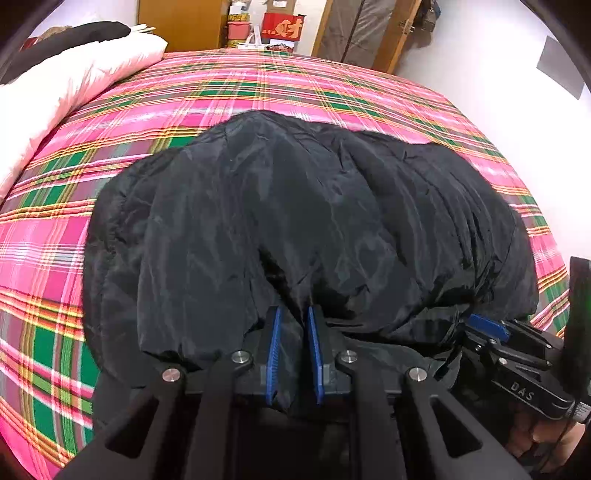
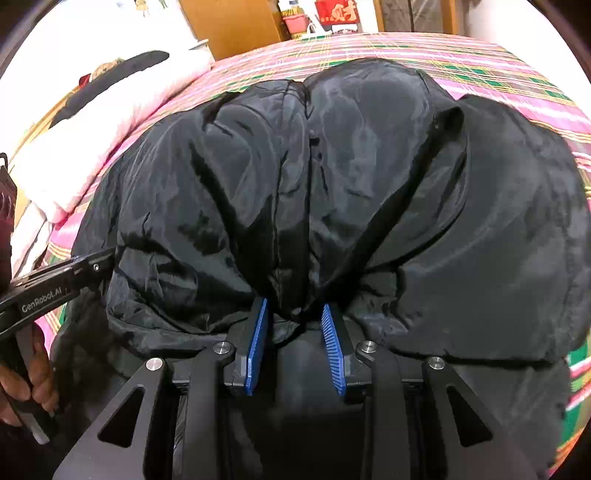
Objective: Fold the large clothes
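A large black puffy jacket [image 1: 295, 206] lies bunched on a bed with a pink and green plaid cover [image 1: 258, 88]. My left gripper [image 1: 294, 314] is shut on a fold of the jacket's near edge, the cloth pinched between its blue pads [image 1: 275, 343]. In the right wrist view the same jacket [image 2: 332, 177] fills the frame, and my right gripper [image 2: 294, 312] is shut on a thicker gathered bunch of its near edge. Both grippers hold the same edge side by side; the right gripper [image 1: 487, 326] shows at the left view's right margin.
A white and pink duvet [image 1: 62, 85] with a dark garment on it lies at the bed's left. Beyond the bed stand a wooden cabinet [image 1: 181, 22], a red box [image 1: 282, 27] and a door [image 1: 369, 33]. A hand [image 2: 29, 384] grips the left tool's handle.
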The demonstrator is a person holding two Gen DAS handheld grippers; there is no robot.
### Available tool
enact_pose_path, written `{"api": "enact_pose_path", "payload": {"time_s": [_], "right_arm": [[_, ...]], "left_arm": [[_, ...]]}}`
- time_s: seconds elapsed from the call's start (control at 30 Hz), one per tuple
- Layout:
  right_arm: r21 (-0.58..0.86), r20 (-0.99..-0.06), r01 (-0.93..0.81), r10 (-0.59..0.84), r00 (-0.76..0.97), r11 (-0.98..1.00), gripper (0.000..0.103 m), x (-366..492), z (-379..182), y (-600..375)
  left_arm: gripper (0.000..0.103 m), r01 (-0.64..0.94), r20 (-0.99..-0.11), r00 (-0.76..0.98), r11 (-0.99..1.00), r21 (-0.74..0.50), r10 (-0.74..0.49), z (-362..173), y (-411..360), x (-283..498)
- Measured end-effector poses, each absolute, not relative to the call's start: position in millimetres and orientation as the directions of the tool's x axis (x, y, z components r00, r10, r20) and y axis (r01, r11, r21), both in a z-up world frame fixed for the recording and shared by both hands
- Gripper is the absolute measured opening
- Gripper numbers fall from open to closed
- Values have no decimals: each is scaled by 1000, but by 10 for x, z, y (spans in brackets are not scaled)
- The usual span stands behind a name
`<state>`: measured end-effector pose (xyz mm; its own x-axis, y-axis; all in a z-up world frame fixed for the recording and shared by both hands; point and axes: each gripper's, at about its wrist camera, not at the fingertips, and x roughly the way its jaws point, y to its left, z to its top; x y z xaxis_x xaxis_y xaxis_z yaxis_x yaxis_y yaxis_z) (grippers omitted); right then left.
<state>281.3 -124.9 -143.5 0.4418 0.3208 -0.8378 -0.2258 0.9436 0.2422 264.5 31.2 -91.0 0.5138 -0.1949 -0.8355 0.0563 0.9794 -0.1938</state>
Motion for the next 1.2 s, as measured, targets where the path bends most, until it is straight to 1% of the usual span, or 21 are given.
{"api": "enact_pose_path", "payload": {"time_s": [0.17, 0.23, 0.33, 0.37, 0.43, 0.5, 0.53, 0.7, 0.93, 1.2], "right_arm": [[261, -783, -226, 343, 519, 939, 30, 2539, -1108, -1253], [266, -772, -233, 352, 530, 935, 30, 2444, -1070, -1204], [252, -790, -241, 343, 508, 937, 30, 2398, -1170, -1107], [249, -813, -231, 332, 478, 941, 30, 2420, -1288, -1070], [260, -839, -207, 327, 436, 943, 30, 2464, -1478, -1068], [271, -833, -199, 333, 441, 942, 30, 2473, -1534, -1081], [270, -832, -200, 333, 444, 942, 30, 2473, -1539, -1069], [259, -833, -218, 332, 444, 941, 30, 2451, -1590, -1097], [236, -833, -235, 321, 450, 943, 30, 2503, -1629, -1055], [230, -831, -239, 319, 457, 943, 30, 2563, -1675, -986]], "left_arm": [[16, 76, -803, 566, 982, -174, -186, -673, 320, 2464], [16, 96, -792, 574, 978, -184, -205, -619, 299, 2391], [16, 131, -793, 562, 972, -196, -235, -628, 243, 2337], [16, 143, -798, 554, 971, -190, -238, -655, 223, 2330], [16, 155, -828, 513, 973, -168, -225, -785, 144, 2363], [16, 145, -863, 462, 978, -152, -202, -964, 111, 2407], [16, 140, -867, 455, 978, -155, -202, -1013, 114, 2428], [16, 123, -865, 458, 978, -169, -207, -1093, 136, 2511], [17, 143, -860, 485, 985, -99, -157, -1151, 30, 2432], [17, 146, -868, 474, 986, -84, -144, -1193, -4, 2463]]}}
